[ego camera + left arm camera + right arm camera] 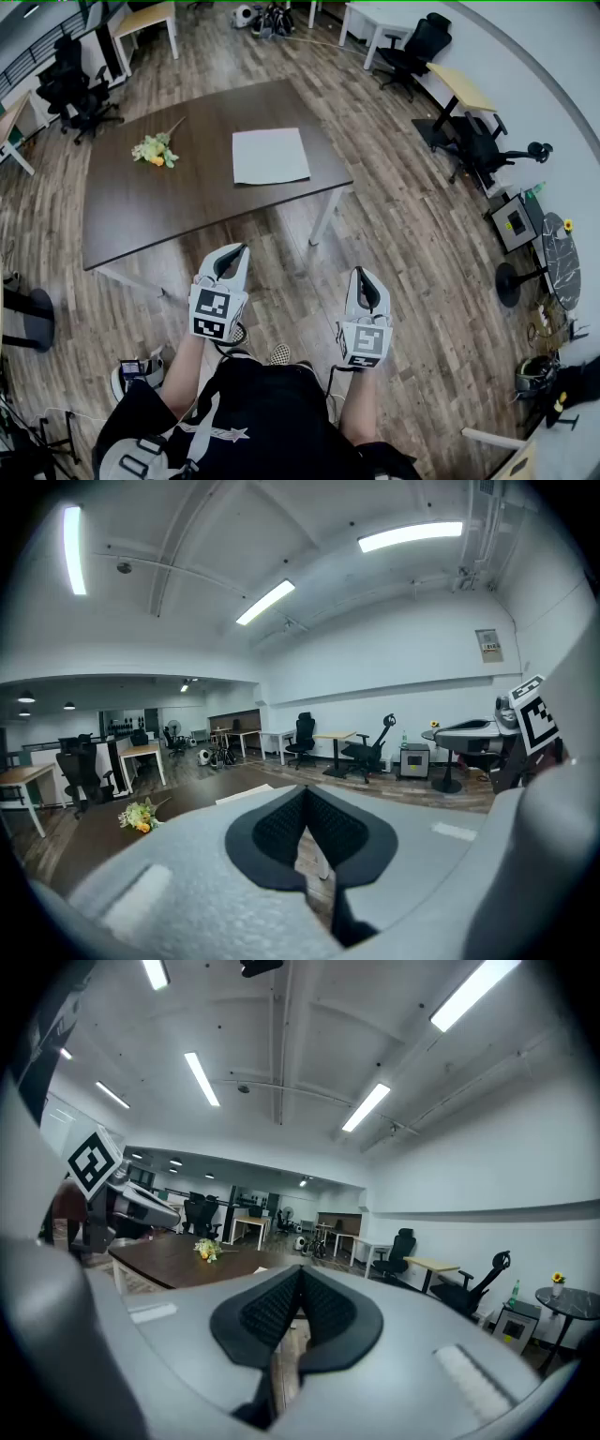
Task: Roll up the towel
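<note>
A pale grey towel (270, 156) lies flat and folded square on the dark brown table (141, 202), toward its right end. Both grippers hang well short of the table, over the wood floor in front of the person. My left gripper (233, 255) is shut with nothing between its jaws; its black pads (281, 825) meet. My right gripper (364, 278) is also shut and empty, pads (323, 1312) pressed together. In the left gripper view the towel (242, 796) shows as a thin pale strip beyond the jaws.
A small bunch of yellow and white flowers (156, 150) lies on the table's left part. Black office chairs (414, 47) and light desks (145, 21) ring the room. A round dark side table (555, 258) stands at the right.
</note>
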`<state>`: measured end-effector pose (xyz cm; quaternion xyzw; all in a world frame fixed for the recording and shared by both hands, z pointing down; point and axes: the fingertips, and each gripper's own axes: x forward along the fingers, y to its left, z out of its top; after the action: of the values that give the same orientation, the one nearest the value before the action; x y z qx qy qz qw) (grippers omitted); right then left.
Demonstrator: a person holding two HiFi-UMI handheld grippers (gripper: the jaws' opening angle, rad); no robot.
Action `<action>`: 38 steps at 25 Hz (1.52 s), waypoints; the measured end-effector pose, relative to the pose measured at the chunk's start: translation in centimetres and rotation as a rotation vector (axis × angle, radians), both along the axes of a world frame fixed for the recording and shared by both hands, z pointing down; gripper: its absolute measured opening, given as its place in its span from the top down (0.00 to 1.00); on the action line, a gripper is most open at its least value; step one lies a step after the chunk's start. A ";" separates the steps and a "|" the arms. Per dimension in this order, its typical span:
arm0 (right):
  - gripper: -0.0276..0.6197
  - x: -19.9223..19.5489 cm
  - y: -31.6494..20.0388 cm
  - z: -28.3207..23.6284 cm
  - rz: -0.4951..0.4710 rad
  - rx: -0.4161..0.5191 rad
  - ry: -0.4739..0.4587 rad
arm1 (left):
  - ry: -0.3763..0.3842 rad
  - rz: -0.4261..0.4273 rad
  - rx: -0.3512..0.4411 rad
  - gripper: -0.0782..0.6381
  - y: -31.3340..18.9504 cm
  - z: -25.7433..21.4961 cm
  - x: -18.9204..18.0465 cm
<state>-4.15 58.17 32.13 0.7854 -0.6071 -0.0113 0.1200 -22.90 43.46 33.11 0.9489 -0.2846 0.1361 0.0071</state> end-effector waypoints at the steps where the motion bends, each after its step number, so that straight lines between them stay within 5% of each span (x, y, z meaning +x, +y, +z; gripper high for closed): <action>1: 0.96 0.2 0.1 0.0 -0.002 0.001 0.001 | -0.003 -0.001 0.002 0.88 0.0 0.1 0.3; 22: 0.95 4.8 -0.8 1.0 0.021 -0.006 -0.017 | -0.055 0.050 0.027 0.88 -1.4 1.1 7.5; 38: 0.95 12.4 -17.3 4.1 -0.037 -0.074 -0.054 | -0.091 0.021 -0.036 0.88 -16.3 4.3 15.5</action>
<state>8.28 40.91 36.20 0.7692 -0.6245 0.0304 0.1323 -7.36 27.13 37.43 0.9445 -0.2719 0.1843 0.0098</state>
